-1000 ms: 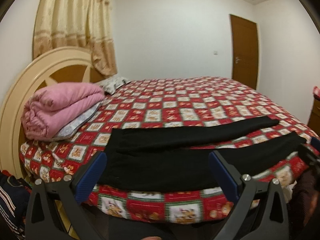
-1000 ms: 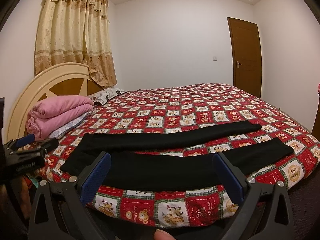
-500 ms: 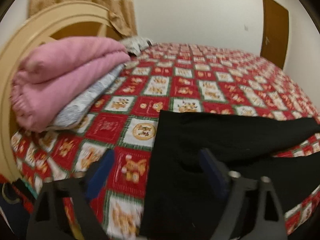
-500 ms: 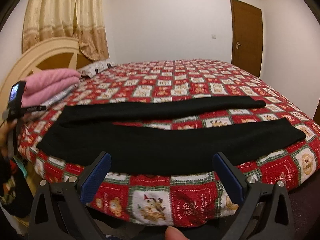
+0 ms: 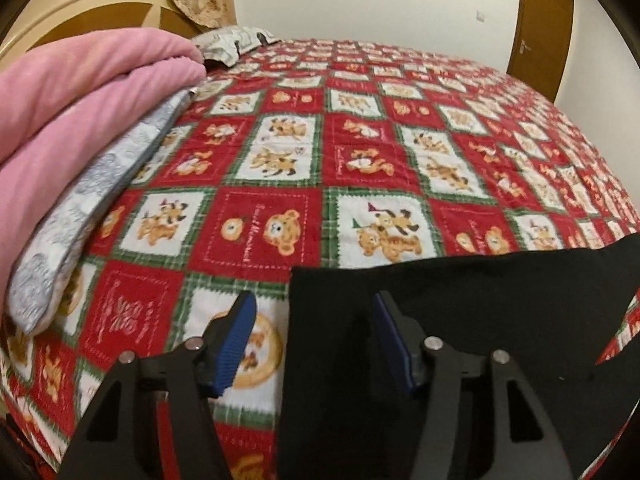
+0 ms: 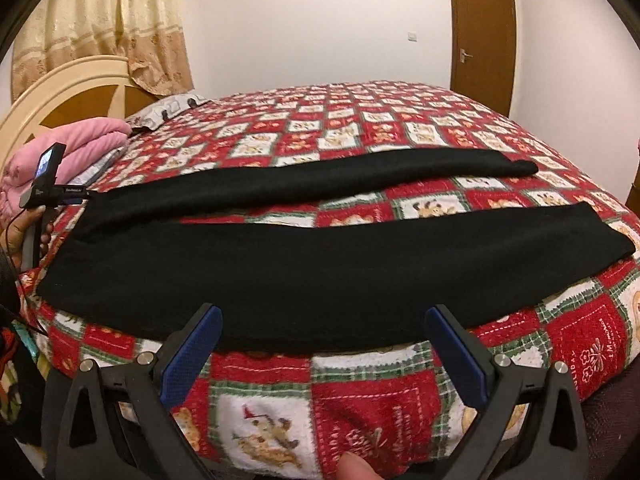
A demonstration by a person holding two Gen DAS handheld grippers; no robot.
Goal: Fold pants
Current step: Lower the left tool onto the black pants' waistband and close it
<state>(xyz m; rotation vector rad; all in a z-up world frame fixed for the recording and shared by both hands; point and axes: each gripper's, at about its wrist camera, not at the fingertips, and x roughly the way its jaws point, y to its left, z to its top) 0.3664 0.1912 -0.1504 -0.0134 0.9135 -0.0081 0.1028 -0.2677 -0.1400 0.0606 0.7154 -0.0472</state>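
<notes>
Black pants (image 6: 280, 256) lie flat on the bed, waist at the left, two legs stretching right with a gap between them. My left gripper (image 5: 312, 320) is open at the waist end, low over the bed; the pants' left edge (image 5: 440, 320) runs between its blue pads, one pad over the quilt, one over the cloth. Whether the pads touch the cloth I cannot tell. My right gripper (image 6: 324, 332) is open and empty, just short of the near leg's front edge. The left gripper also shows in the right wrist view (image 6: 48, 192), held in a hand.
The bed has a red checked quilt (image 6: 360, 136). A folded pink blanket (image 5: 72, 112) on a grey patterned cover (image 5: 92, 200) lies by the cream headboard (image 6: 60, 92). A curtain (image 6: 100, 20) hangs behind. A brown door (image 6: 482, 36) stands at the back right.
My left gripper has moved forward and down to the waist edge of the pants and its jaws have narrowed. My right gripper has come closer to the near leg.
</notes>
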